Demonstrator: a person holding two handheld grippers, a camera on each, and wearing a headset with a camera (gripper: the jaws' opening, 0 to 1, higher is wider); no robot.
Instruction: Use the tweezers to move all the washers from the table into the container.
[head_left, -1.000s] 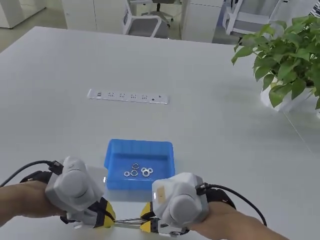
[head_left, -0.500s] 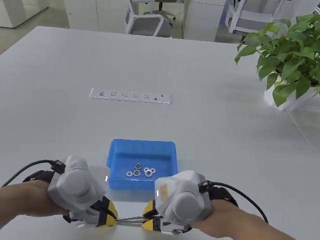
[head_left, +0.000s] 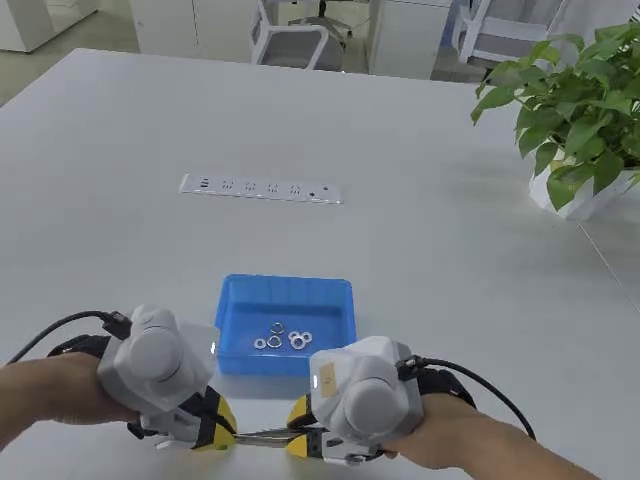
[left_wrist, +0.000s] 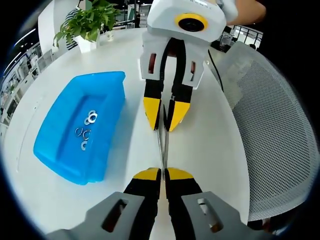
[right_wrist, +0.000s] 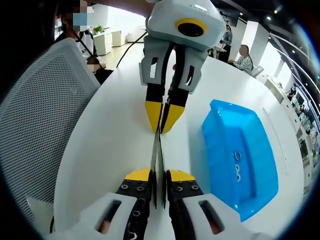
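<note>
Head view: blue bin (head_left: 280, 362) lower centre on white table (head_left: 450, 260); rectangular, glossy plastic, raised walls. Inside, toward the near wall: small cluster of washers (head_left: 283, 338), flat silver rings, some touching. Below the bin, at the bottom edge: left gripper (head_left: 222, 437) and right gripper (head_left: 297, 441), grey bodies, yellow-tipped jaws, tip to tip. Between them thin metal tweezers (head_left: 262, 436), lying level, one end in each gripper. Washers higher in frame than both sets of tips, bin's near wall in between. White power strip (head_left: 260, 188) upper left of centre; leafy plant (head_left: 575, 100) upper right.

Left gripper view: left gripper (left_wrist: 161, 175) bottom centre, jaws closed to a sliver, pinching one end of the tweezers (left_wrist: 162, 145). Tweezers straight up the frame into right gripper (left_wrist: 163, 117), jaws there narrowly apart, clamped on the other end. Bin (left_wrist: 102, 160) at left, washers (left_wrist: 86, 131) on its floor, well left of the tips. Mesh chair (left_wrist: 270, 125) at right.

Right gripper view: right gripper (right_wrist: 159, 176) bottom centre, jaws at a narrow gap, tweezers (right_wrist: 157, 155) gripped between them, two thin blades side by side. Left gripper (right_wrist: 162, 117) above, tips pinched together on the far end. Bin (right_wrist: 215, 150) at right, translucent blue; washers (right_wrist: 237, 167) on its floor, right of the tips. Mesh chair (right_wrist: 35, 120) at left.
</note>
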